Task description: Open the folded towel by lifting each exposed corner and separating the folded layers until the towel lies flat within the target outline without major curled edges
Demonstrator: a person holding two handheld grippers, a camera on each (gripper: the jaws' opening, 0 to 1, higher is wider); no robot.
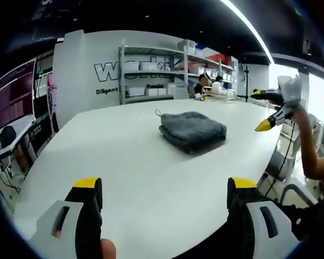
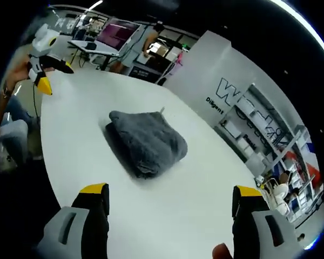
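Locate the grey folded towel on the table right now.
The grey folded towel lies on the white table, ahead of both grippers' open jaws; in the left gripper view it sits right of centre, before the shelving.

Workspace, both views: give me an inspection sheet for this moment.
Surface: white table, no target outline visible.
Job's things: grey towel still folded, small loop at one corner.
Clutter: nothing seen near the towel.
Grippers: left claw open, short of the towel; right claw open, also short of it, holding nothing.
Cables: one hangs below the right claw in the left gripper view.
Surroundings: shelving, lettered white wall, people seated at the back.
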